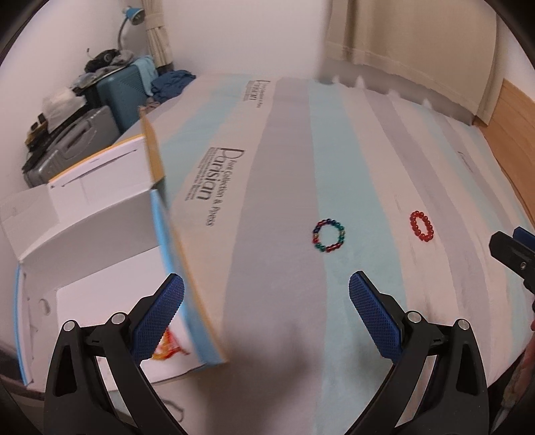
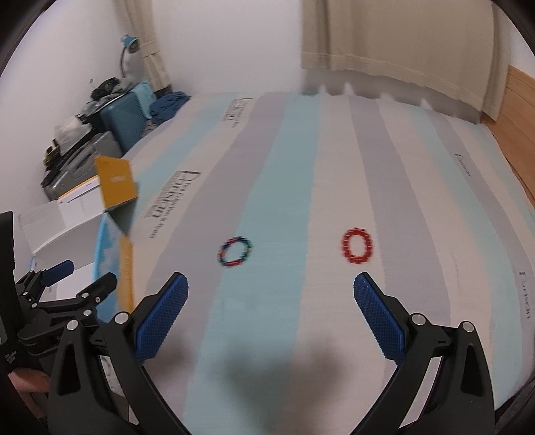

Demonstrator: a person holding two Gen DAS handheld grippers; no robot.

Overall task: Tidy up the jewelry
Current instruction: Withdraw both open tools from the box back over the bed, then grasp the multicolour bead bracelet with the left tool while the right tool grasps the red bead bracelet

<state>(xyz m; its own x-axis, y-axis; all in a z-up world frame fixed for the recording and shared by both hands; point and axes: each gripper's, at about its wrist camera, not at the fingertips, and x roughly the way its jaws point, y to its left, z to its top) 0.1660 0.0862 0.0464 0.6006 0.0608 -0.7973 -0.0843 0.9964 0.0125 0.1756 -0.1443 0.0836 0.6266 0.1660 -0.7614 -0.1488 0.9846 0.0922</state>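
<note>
A multicoloured bead bracelet [image 1: 328, 235] and a red bead bracelet [image 1: 421, 226] lie flat on the striped bed sheet [image 1: 281, 160]. They also show in the right wrist view, the multicoloured bracelet [image 2: 235, 251] to the left of the red bracelet [image 2: 357, 245]. An open white cardboard box [image 1: 100, 241] stands at the left, with an orange-yellow beaded item [image 1: 167, 348] inside by my left fingertip. My left gripper [image 1: 266, 291] is open and empty, short of the multicoloured bracelet. My right gripper [image 2: 271, 289] is open and empty, short of both bracelets.
The box's flaps [image 2: 115, 182] stand up at the bed's left edge. Suitcases piled with clothes [image 1: 100, 100] and a blue lamp [image 1: 133, 13] stand beyond the bed at left. Curtains [image 1: 401, 50] hang behind. A wooden board [image 1: 511, 140] borders the right side.
</note>
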